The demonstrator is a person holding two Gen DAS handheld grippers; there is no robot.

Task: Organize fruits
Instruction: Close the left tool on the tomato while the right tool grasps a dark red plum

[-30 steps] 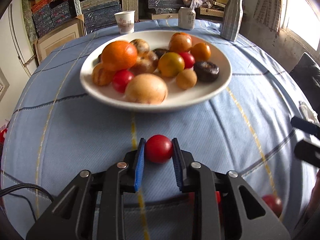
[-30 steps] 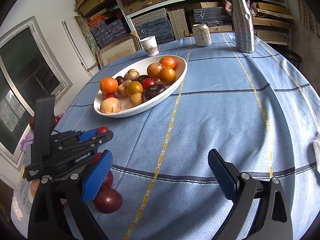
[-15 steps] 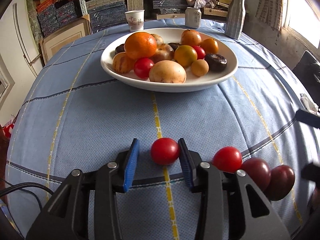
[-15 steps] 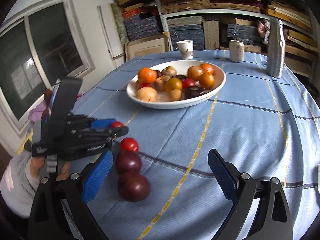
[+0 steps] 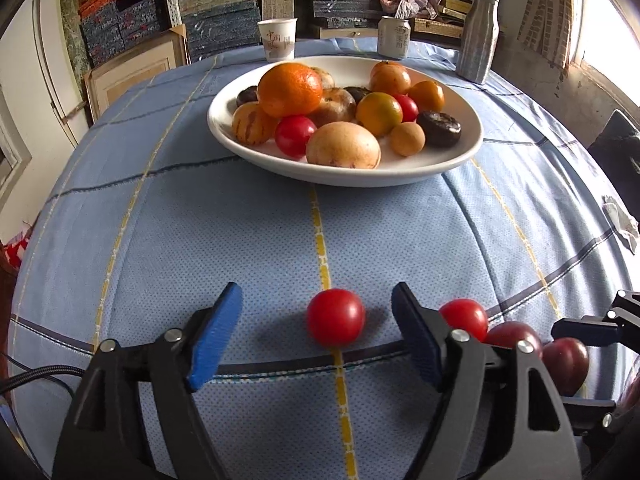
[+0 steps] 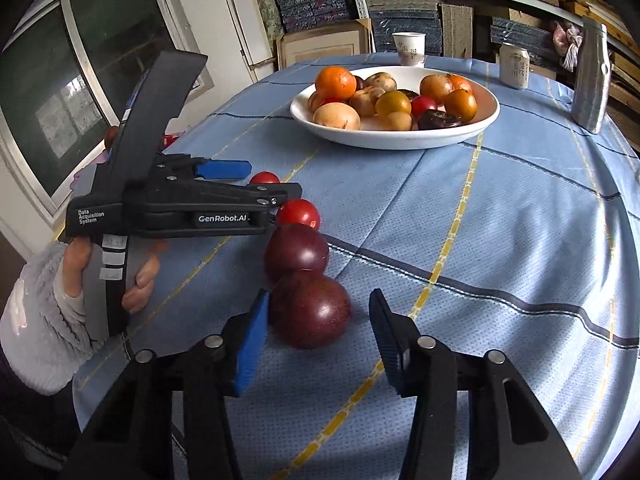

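Left tool (image 5: 316,336) opening, cherry tomato (image 5: 335,317) released between its fingers; right tool (image 6: 318,336) closing around untouched plum (image 6: 310,310), partly hiding it.

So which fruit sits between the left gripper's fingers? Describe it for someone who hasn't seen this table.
Start at the white bowl of mixed fruit on the blue tablecloth, then come to the near edge, where four round fruits lie in a row. It is the bright red tomato at the row's left end, apart from the others, untouched between the opening left gripper.
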